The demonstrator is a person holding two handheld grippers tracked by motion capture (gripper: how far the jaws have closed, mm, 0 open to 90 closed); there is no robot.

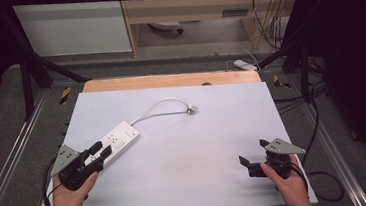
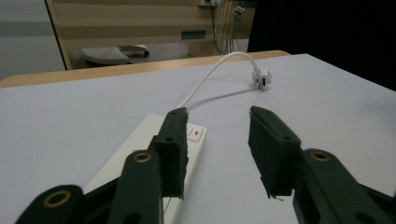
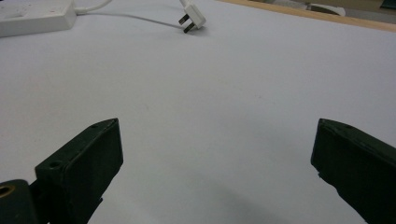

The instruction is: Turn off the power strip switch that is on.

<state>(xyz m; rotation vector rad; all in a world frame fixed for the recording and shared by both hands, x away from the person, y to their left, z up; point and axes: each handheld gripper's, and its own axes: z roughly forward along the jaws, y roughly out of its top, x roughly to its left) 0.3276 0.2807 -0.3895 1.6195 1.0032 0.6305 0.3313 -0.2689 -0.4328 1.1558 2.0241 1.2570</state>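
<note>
While I hold both tongs low over the near part of the table (image 1: pixel 188 183), my left gripper (image 1: pixel 98 154) sits at the near left and my right gripper (image 1: pixel 254 158) at the near right, well apart from each other. My left hand (image 1: pixel 71 195) and right hand (image 1: pixel 288 181) come in from the near edge. The right one has its jaws spread wide, with bare pale tabletop between them and nothing held. The left one is also spread (less widely), and in the left gripper view its left jaw stands over the near end of the white power strip (image 2: pixel 154 158) while the other stands over bare table beside it; I cannot tell whether the jaw touches the strip.

Farther out, the power strip (image 1: pixel 119 138) lies flat and slanted, its far end pointing away toward the middle of the table, a rocker switch with a red mark at that end. From there the white cable (image 1: pixel 158 106) arcs up and over to the white plug (image 1: pixel 190 109), which lies on the table past the centre, its prongs showing in the right gripper view (image 3: pixel 192 18).

Beyond the pale sheet a wooden edge (image 1: pixel 169 80) of the table runs across, and past that stands pale furniture (image 1: pixel 187 7) with wires (image 1: pixel 269 20) hanging at the right.
</note>
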